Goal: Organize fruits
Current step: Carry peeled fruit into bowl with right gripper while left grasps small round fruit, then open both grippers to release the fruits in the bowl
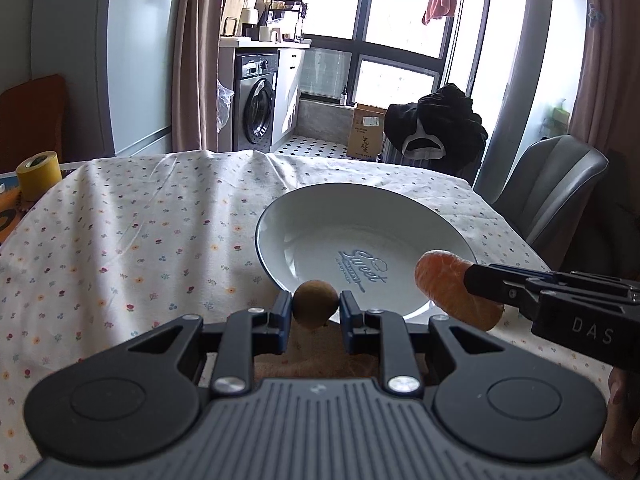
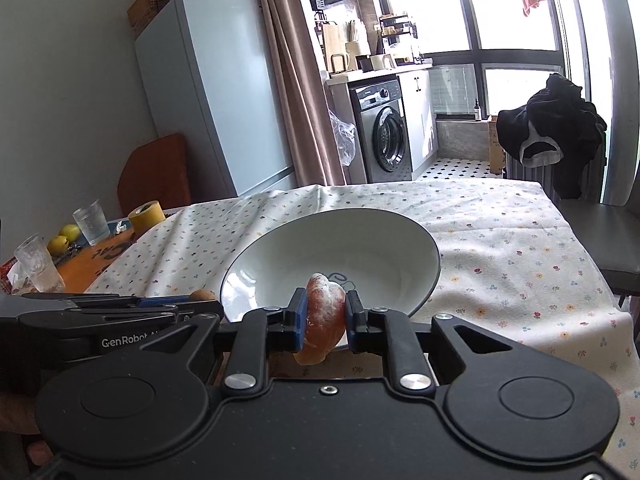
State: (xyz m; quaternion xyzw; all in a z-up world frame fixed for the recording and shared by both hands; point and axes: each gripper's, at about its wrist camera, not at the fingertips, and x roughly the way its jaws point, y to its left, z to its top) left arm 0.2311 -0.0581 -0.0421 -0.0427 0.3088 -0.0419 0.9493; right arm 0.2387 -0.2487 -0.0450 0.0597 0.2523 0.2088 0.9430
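Observation:
A small round brown fruit (image 1: 315, 303) sits clamped between the fingers of my left gripper (image 1: 315, 306), just in front of the near rim of a white plate (image 1: 320, 220). A peeled orange piece (image 2: 325, 318) is clamped in my right gripper (image 2: 325, 320), held over the plate's (image 2: 280, 256) near rim. In the left wrist view the right gripper (image 1: 480, 286) reaches in from the right with the orange piece (image 1: 444, 284) at the plate's near right edge. From the right wrist view, the left gripper (image 2: 200, 300) lies at the left with the brown fruit (image 2: 201, 295) at its tip.
The table wears a flowered cloth (image 1: 120, 240). A yellow tape roll (image 1: 39, 175) stands at the far left; two glasses (image 2: 91, 222) and yellow fruits (image 2: 64, 238) sit on the bare wood beyond it. A grey chair (image 1: 556, 188) stands at the right.

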